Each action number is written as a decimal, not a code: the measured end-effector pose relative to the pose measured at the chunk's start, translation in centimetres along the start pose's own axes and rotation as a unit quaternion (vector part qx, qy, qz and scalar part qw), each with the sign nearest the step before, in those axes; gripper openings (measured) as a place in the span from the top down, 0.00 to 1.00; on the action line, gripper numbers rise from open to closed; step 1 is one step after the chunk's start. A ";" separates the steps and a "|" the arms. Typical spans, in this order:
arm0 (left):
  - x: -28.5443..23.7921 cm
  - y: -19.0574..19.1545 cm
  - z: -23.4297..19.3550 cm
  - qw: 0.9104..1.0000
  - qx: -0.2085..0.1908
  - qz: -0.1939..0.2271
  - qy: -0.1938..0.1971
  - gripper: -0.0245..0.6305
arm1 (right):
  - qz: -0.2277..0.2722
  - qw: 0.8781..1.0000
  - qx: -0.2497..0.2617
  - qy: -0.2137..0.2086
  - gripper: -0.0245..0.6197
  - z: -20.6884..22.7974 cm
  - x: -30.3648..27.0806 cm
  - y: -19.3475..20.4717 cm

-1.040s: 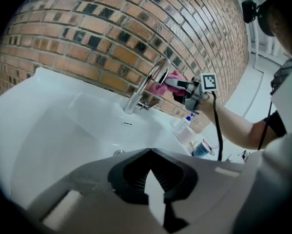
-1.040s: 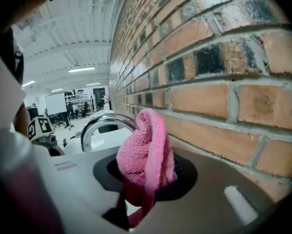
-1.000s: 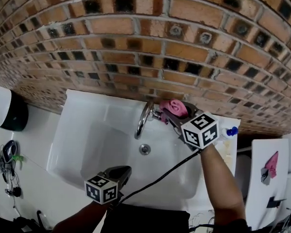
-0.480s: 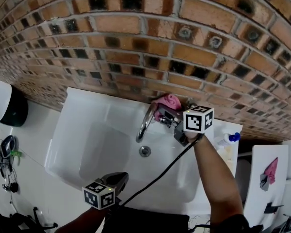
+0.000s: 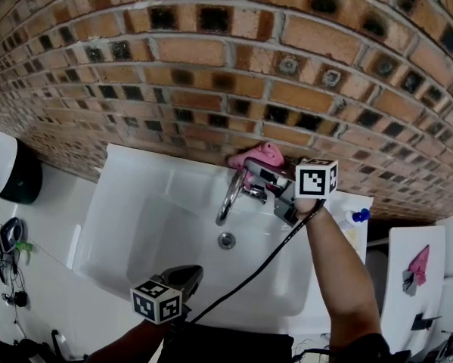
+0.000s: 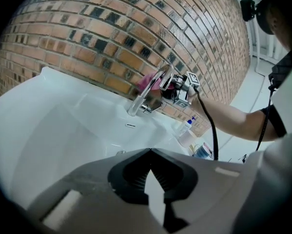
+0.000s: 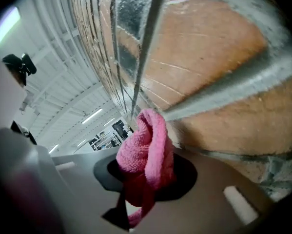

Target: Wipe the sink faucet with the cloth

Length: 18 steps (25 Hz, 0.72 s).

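Observation:
A chrome faucet curves over the white sink, below a brick wall. My right gripper is shut on a pink cloth and holds it against the faucet's base by the wall. In the right gripper view the bunched cloth sticks out of the jaws, close to the bricks. My left gripper hangs shut and empty over the sink's front edge. From the left gripper view the faucet and the cloth show far off, with the left gripper low in front.
A drain sits in the basin under the spout. A bottle with a blue cap stands on the sink's right end. A black-and-white dispenser is at the left. A cable runs from the right gripper across the basin.
My right gripper has carried the pink cloth up and left, from beside the faucet's right to its base against the wall. The left gripper has stayed put.

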State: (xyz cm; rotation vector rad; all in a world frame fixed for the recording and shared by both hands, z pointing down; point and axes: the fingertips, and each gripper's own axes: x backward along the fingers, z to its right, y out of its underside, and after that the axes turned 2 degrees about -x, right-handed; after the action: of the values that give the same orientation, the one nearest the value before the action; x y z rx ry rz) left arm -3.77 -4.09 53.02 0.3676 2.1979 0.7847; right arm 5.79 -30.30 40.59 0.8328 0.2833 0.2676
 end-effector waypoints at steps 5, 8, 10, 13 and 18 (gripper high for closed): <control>0.4 -1.0 -0.2 1.000 -0.012 0.001 0.014 0.95 | -0.041 0.999 0.029 0.003 0.80 -2.2 -0.6 -0.7; 0.7 -1.4 -0.3 1.000 -0.019 0.000 0.022 0.95 | -0.065 0.996 0.051 0.020 0.80 -3.1 -0.8 -0.8; 1.0 -1.6 -0.5 0.999 -0.022 0.000 0.026 0.95 | -0.082 0.993 0.072 0.034 0.80 -3.6 -0.9 -0.8; 1.5 -1.9 -0.8 0.999 -0.025 0.001 0.032 0.95 | -0.108 0.986 0.112 0.057 0.80 -4.5 -1.0 -0.7; 2.6 -2.4 -1.4 0.998 -0.036 0.002 0.046 0.95 | -0.136 0.971 0.165 0.103 0.80 -5.9 -1.3 -0.5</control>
State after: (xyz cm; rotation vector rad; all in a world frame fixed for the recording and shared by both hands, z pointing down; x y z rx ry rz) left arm -6.59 -5.30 50.73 0.3050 2.2480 0.8952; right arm 2.61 -27.02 36.67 1.0835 0.6443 0.0472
